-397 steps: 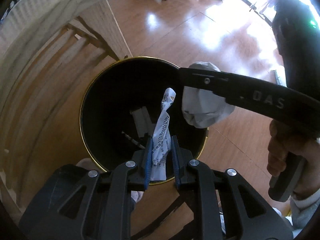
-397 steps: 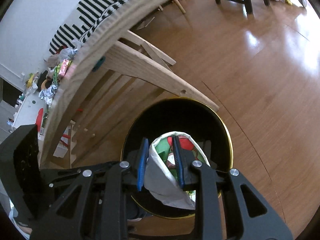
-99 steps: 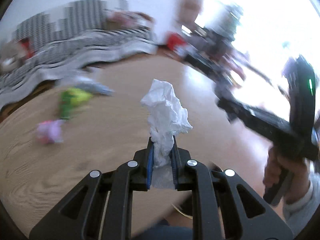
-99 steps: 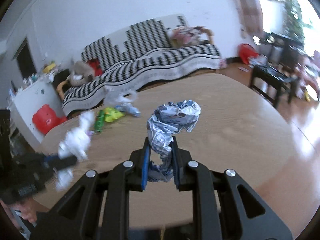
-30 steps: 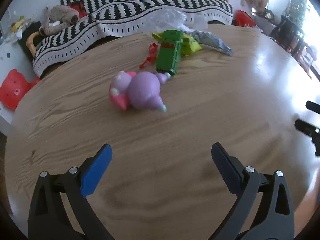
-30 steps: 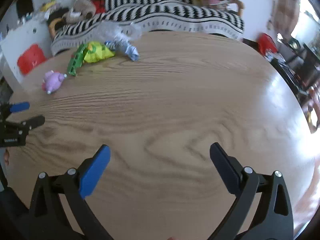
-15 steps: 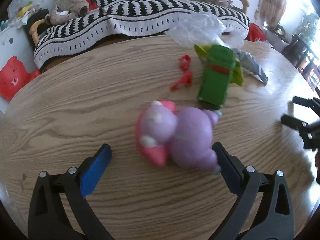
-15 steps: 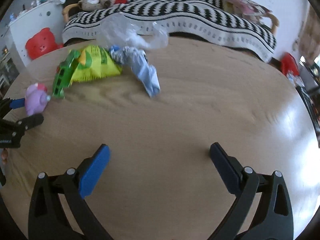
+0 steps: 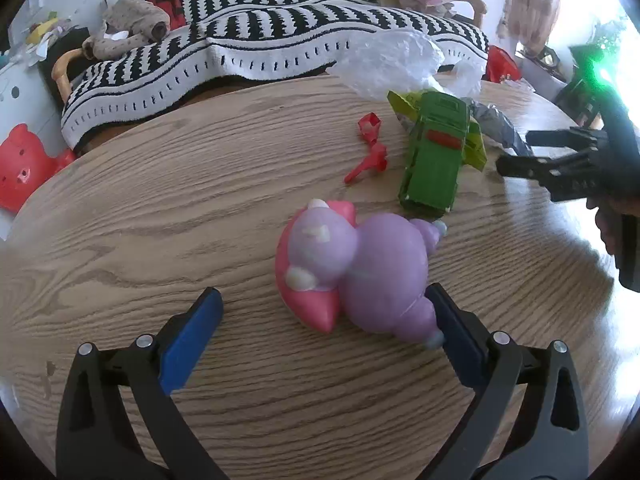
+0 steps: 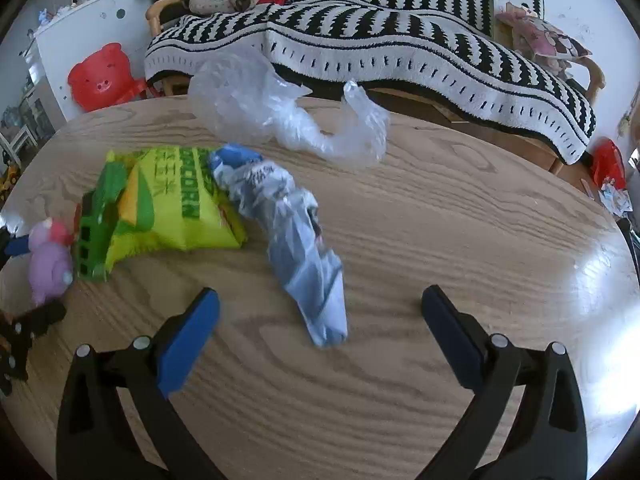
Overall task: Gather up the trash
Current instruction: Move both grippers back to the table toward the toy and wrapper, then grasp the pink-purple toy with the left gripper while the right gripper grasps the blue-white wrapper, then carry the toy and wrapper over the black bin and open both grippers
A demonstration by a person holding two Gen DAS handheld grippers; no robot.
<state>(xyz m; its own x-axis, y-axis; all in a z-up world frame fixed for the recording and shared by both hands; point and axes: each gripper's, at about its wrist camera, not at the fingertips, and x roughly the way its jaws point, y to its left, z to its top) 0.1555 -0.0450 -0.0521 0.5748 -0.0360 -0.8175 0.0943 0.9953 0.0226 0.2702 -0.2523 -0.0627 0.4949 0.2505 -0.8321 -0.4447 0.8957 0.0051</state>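
2 hand-held grippers gape empty: your right hand-held gripper (image 10: 320,312) should pinch the light, crushable blue wrapper (image 10: 296,240) at its 6 o'clock tip.

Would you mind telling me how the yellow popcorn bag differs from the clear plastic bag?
The popcorn bag is opaque yellow-green and printed; the plastic bag is see-through and unprinted. The popcorn bag lies fairly flat, partly under the green toy; the plastic bag sits crumpled and puffed. Both rest on the table.

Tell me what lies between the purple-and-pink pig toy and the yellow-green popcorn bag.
A green toy truck lies between the purple-and-pink pig toy and the yellow-green popcorn bag, overlapping the bag's edge. The right wrist view shows this best.
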